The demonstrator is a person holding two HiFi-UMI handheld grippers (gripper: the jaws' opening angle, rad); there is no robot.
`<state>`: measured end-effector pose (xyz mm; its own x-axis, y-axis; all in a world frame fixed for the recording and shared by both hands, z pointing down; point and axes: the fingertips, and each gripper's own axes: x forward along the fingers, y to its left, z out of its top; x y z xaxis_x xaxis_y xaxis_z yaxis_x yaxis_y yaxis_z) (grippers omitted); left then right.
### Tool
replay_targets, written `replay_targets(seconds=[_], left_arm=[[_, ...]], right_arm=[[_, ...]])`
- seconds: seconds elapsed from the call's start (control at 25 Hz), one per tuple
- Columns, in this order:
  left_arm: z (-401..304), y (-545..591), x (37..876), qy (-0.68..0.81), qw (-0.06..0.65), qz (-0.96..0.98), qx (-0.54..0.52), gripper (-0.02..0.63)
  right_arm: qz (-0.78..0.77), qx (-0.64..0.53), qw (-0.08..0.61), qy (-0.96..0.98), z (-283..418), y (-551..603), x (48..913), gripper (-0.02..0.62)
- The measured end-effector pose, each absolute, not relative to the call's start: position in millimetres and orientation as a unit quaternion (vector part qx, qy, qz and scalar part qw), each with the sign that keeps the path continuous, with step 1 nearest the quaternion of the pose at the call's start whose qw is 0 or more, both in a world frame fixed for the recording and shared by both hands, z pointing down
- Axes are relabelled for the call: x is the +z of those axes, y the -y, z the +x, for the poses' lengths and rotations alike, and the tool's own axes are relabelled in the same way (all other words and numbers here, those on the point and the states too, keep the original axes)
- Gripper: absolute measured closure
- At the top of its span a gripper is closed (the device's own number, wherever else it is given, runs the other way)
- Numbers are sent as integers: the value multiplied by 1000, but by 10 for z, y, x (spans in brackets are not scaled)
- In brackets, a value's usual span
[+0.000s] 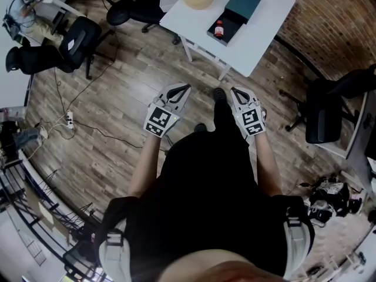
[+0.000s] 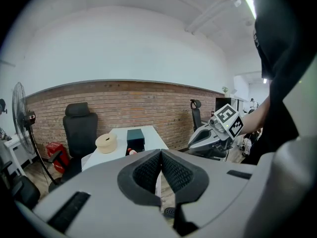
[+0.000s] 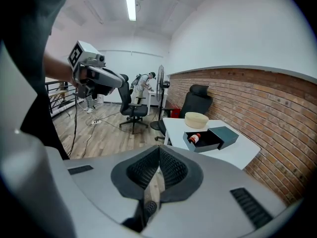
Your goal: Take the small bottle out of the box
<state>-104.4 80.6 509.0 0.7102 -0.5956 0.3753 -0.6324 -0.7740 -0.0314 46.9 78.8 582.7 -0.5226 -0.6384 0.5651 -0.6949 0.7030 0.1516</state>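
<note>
Left claw [image 1: 181,89]: closed, empty | right claw [image 1: 237,90]: closed, empty | small bottle [image 1: 220,30]: in open box [image 1: 232,18], mid-counter [image 1: 258,35]; label unreadable.

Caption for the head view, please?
Shut and empty, the left gripper and right gripper hang over the floor, apart from the table bearing the small bottle in its open box.

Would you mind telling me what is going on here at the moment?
A person stands on the wooden floor holding the left gripper and the right gripper out in front. Both have their fingers shut with nothing between them. The small bottle sits in the open box on the white table ahead, with the box's lid beside it. Neither gripper has reached the table, so the bottle is not yet taken out.
</note>
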Motion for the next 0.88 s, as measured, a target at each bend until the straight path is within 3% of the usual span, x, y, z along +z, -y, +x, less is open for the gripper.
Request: replay_targets(seconds=[0.88], left_arm=[[-724, 600, 5065, 367, 69, 907, 196, 586]], right_arm=[[326, 46, 306, 893, 645, 773, 5791, 597]])
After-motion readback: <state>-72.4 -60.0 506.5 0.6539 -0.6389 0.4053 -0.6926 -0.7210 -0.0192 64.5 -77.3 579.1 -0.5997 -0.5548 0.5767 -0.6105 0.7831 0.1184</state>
